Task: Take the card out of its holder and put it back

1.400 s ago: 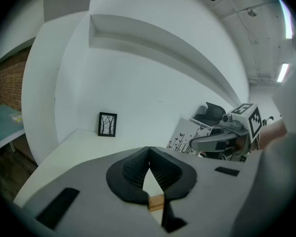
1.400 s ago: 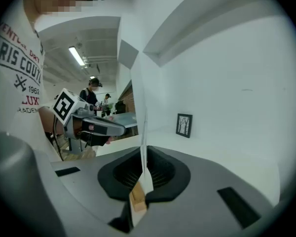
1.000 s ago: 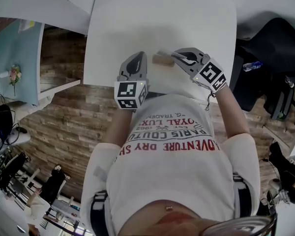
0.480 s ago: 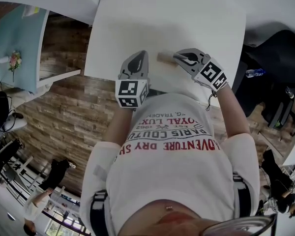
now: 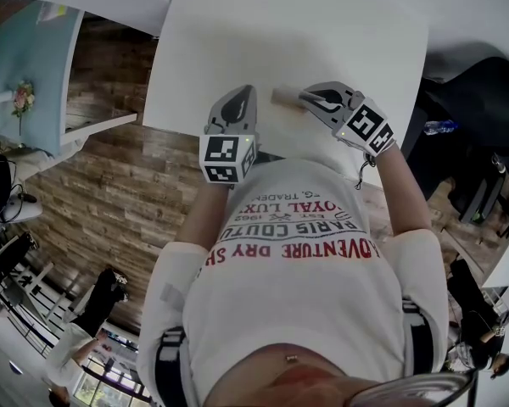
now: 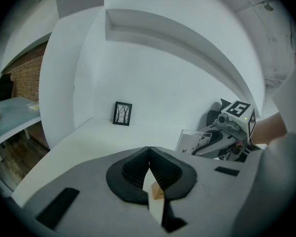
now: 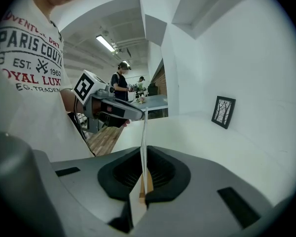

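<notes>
On the desk (image 5: 322, 32): a small wooden holder (image 5: 282, 100) lies near the edge closest to the person. A little framed picture (image 6: 122, 113) of bare trees stands at the far side by the wall.
Card (image 7: 143, 127): a thin pale sheet held upright, seen edge-on from the right gripper view and face-on from the left gripper view (small dark marks are printed on it). Its lower edge is hidden, so whether it sits in the holder's slot cannot be told.
Right gripper (image 5: 307, 98): the fingers are narrowed onto the card and pinch it. In the head view the tips are just beside the holder.
Left gripper (image 5: 240, 98): the fingers are pressed together at the tips with nothing held. It sits to the left of the holder, apart from it, and points across the desk.
Person: wears a white printed T-shirt (image 5: 297, 253), stands close to the desk edge and holds one gripper in each hand.
Background: a wood-look floor (image 5: 110, 193) and a pale blue desk (image 5: 30, 83) off to the left. Other people (image 7: 121, 83) stand far off in the right gripper view.
</notes>
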The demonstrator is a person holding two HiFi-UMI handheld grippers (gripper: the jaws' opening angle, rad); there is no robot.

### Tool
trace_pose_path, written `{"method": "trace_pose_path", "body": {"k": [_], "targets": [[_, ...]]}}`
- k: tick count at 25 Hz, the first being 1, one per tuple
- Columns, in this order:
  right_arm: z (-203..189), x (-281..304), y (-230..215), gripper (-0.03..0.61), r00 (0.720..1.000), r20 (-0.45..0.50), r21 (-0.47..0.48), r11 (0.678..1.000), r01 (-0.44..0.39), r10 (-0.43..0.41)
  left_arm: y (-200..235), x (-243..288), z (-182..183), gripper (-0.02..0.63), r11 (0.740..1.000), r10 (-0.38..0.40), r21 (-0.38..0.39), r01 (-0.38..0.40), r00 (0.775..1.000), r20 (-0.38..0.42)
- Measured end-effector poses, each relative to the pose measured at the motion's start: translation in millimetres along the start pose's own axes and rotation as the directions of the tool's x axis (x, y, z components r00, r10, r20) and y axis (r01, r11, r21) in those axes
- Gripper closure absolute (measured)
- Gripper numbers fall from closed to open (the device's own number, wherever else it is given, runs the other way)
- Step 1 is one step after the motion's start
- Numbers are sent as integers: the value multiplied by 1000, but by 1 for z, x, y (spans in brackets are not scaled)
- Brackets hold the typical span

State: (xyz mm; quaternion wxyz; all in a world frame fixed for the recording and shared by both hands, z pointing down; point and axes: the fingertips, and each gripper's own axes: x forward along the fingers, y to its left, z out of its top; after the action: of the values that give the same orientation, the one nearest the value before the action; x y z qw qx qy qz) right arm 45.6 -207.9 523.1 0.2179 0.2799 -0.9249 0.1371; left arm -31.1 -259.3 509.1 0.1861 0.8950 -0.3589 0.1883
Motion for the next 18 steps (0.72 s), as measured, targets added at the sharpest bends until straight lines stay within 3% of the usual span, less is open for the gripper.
{"method": "trace_pose_path", "body": {"k": [10, 18], "targets": [[-9, 5, 3, 543, 998, -54, -34, 998, -45, 43, 0, 3, 3, 589, 1000, 2, 2, -2, 1000, -2], [-32, 23, 2, 543, 995, -70, 4, 998, -67, 67, 9, 1, 1, 589, 1000, 12, -4, -12, 1000, -8]]}}
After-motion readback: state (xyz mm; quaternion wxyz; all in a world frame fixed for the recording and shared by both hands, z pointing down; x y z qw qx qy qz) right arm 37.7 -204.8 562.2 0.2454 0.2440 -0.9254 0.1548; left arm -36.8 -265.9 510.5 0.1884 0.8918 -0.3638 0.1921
